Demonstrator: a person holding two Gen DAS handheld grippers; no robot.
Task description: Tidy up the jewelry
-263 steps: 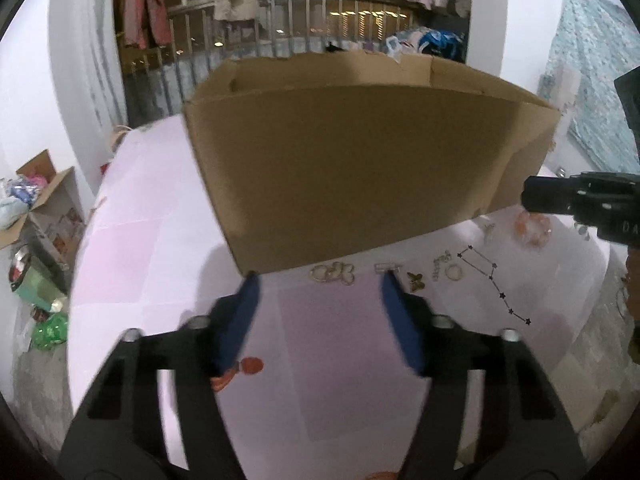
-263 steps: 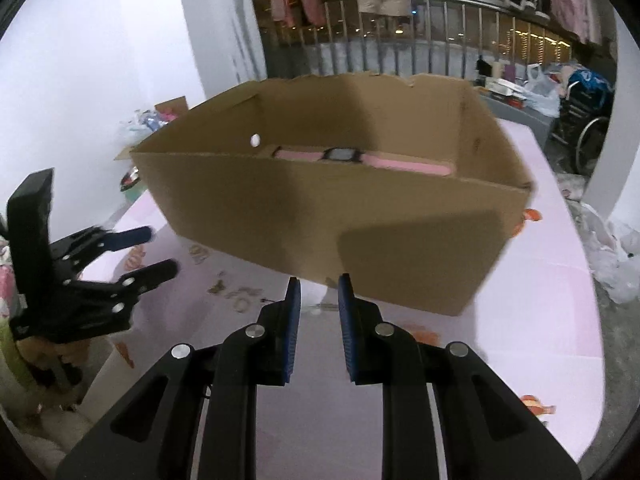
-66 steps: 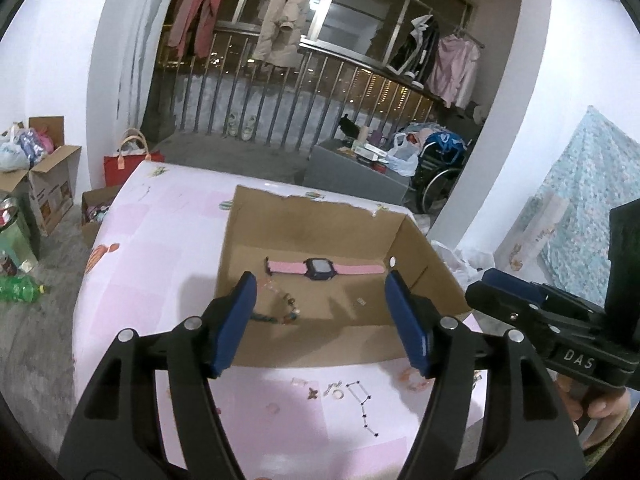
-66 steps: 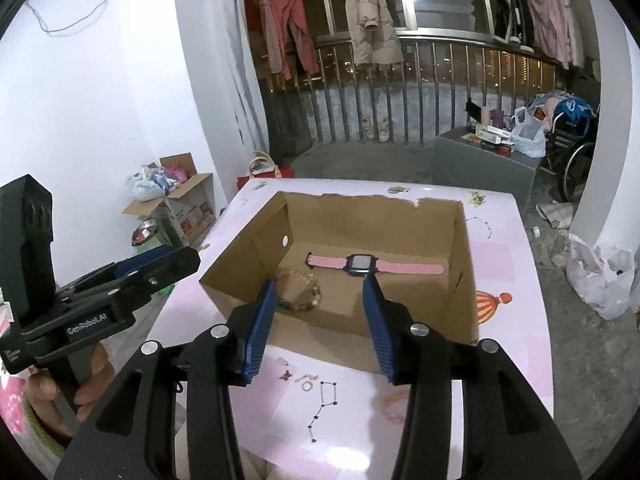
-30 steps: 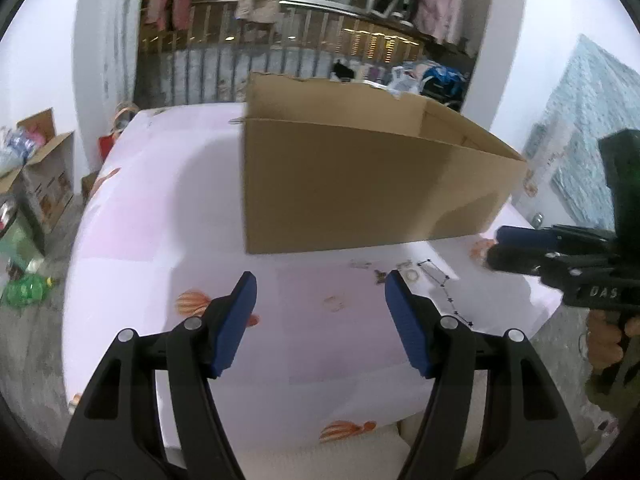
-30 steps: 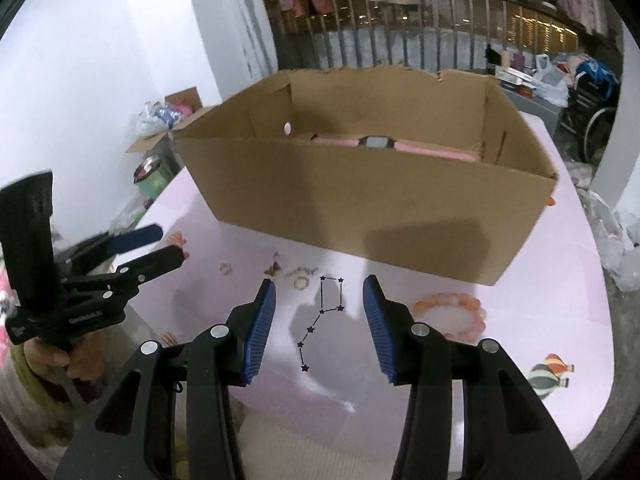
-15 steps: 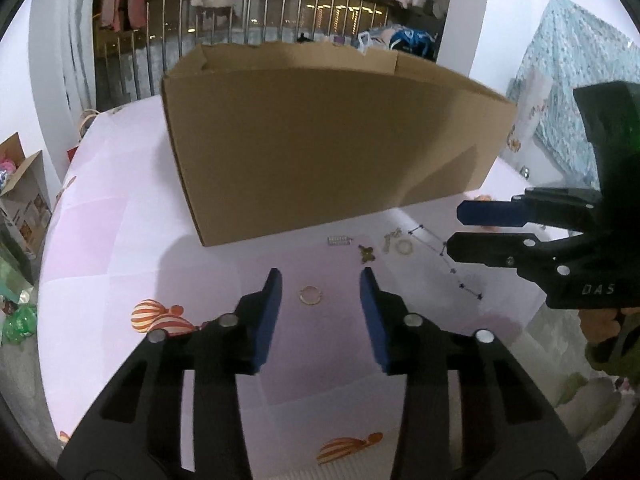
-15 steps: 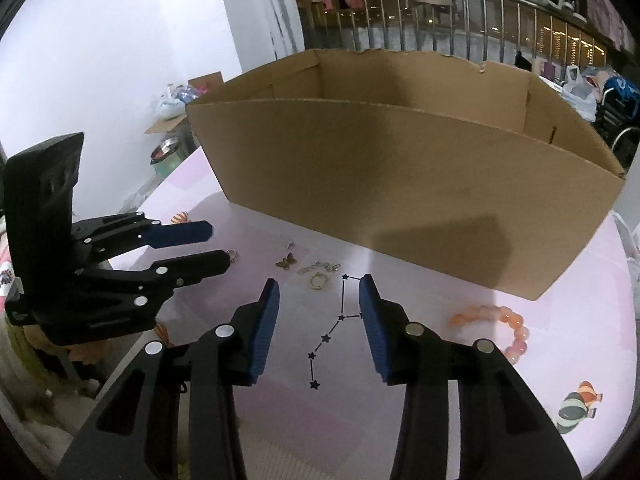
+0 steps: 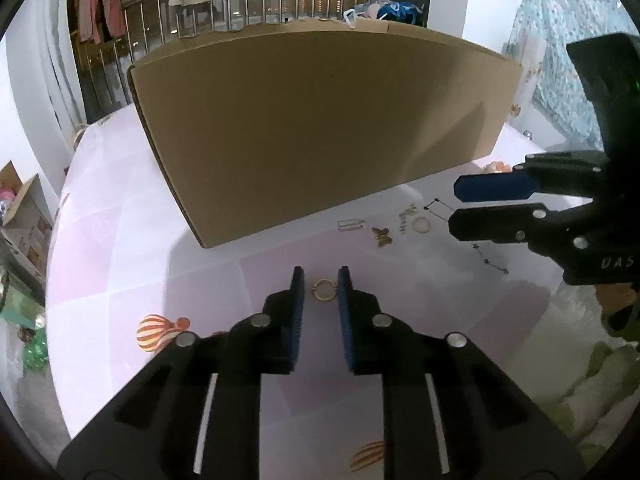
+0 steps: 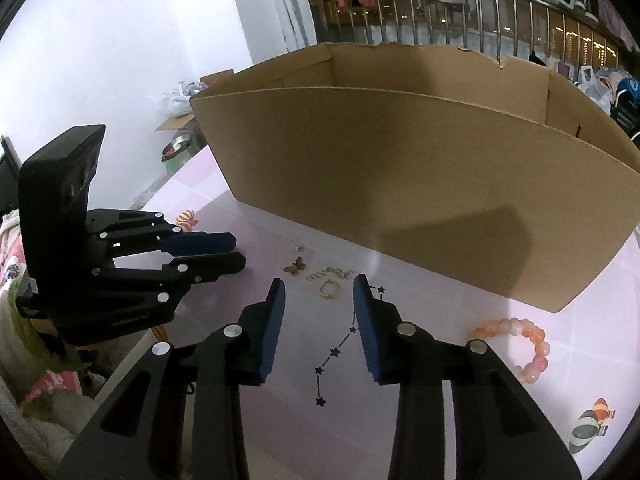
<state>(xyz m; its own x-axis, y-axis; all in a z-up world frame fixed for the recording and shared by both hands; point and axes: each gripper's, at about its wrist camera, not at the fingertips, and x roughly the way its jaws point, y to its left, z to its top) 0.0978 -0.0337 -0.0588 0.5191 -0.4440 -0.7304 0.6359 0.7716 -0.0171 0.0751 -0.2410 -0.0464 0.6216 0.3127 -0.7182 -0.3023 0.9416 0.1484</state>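
Observation:
A small gold ring [image 9: 324, 290] lies on the pink tablecloth [image 9: 120, 240] between the blue pads of my left gripper [image 9: 321, 277]. Its jaws are closing, with a sliver of gap on each side of the ring. A second gold ring [image 10: 329, 289] lies just ahead of the tips of my right gripper [image 10: 320, 283]. Those jaws are wider apart and also closing, with nothing pressed between them. Each gripper shows in the other's view: the right gripper [image 9: 456, 208] and the left gripper [image 10: 236, 250]. The cardboard box [image 9: 320, 120] stands behind the jewelry.
Near the box wall lie a butterfly charm [image 10: 295, 266], a clear clip [image 9: 351, 224], a short chain piece [image 10: 330, 273], a black star necklace [image 10: 344, 344] and a peach bead bracelet [image 10: 516, 346]. The table edge runs close under both grippers.
My left jaws have narrowed from wide apart to just around the ring. The right jaws have narrowed a little. Both grippers have come lower and closer to the table.

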